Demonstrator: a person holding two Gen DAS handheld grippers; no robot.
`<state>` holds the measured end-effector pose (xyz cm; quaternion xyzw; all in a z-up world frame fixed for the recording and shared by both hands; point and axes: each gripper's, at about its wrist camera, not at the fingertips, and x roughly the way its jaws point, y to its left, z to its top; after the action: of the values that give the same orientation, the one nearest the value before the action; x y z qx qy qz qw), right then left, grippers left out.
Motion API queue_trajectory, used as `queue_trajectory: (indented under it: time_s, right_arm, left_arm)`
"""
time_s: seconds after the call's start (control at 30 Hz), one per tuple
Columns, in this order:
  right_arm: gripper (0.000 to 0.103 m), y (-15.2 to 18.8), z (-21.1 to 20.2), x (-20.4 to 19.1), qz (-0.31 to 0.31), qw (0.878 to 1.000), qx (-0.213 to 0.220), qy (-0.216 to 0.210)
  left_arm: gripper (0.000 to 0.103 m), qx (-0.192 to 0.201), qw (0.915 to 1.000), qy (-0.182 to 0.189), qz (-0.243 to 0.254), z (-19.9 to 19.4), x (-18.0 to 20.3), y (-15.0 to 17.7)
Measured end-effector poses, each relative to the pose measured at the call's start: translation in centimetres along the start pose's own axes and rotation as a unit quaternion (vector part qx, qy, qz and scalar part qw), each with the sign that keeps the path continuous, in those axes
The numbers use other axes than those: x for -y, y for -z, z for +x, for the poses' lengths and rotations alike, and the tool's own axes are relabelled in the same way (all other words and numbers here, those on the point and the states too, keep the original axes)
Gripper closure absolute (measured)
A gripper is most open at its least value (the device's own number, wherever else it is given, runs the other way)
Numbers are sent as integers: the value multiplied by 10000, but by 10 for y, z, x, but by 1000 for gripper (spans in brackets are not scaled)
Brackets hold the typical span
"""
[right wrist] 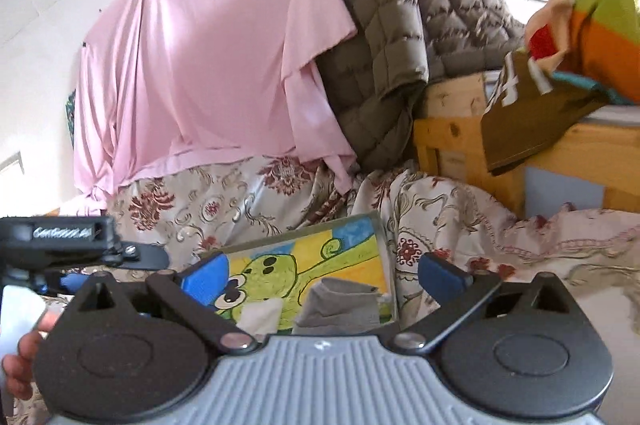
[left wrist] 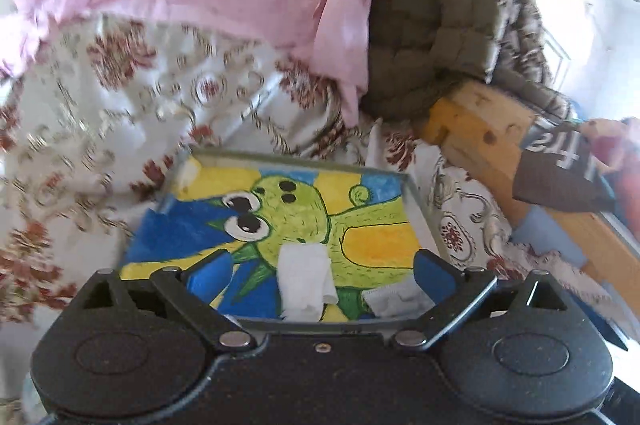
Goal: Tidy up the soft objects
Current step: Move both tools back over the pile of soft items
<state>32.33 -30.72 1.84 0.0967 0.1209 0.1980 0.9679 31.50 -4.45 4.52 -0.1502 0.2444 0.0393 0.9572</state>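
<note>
Grippers both tilted down toward a painted tray [left wrist: 372,193] resting on a floral bedspread [left wrist: 120,97]. Left gripper [left wrist: 316,277] low over the tray's near edge, blue-padded jaws spread wide, nothing between the pads. Right gripper [right wrist: 324,281] farther back and pointing more level, jaws likewise wide apart and empty. Left gripper's housing visible at the left edge of the right wrist view, with part of a hand [right wrist: 24,353] below it.

White cloth [left wrist: 306,281] lying folded near the middle of the tray's near edge, long axis running from that edge toward the tray's centre. Grey cloth [right wrist: 340,301] beside it toward the tray's near right corner, folded, long axis roughly along the near edge; its lower part cut off by the gripper body in both views. Kind of garment hard to make out.

Pink sheet [right wrist: 208,57] and quilted olive blanket [right wrist: 376,57] beyond the tray's far edge; bedspread pattern blurred in the left view.
</note>
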Motion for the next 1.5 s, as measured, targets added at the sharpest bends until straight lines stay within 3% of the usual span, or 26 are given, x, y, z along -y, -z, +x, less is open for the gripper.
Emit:
queue_trajectory:
  time_s: [0.13, 0.47, 0.73, 1.13, 1.5]
  right_arm:
    - [0, 3, -37, -12, 18, 10000, 35, -40]
    - [0, 28, -123, -49, -23, 9994, 81, 336]
    - [0, 43, -167, -74, -150, 9993, 56, 339]
    - [0, 72, -200, -102, -274, 9976, -482, 405]
    - [0, 82, -208, -115, -469, 9941, -825, 533]
  left_arm:
    - [3, 235, 9997, -44, 78, -40, -3, 20]
    - [1, 624, 9977, 135, 244, -125, -11, 66]
    - [1, 442, 9982, 271, 296, -170, -28, 101]
    - [1, 264, 9959, 520, 695, -211, -46, 132]
    - [1, 4, 9941, 480, 971, -221, -60, 149]
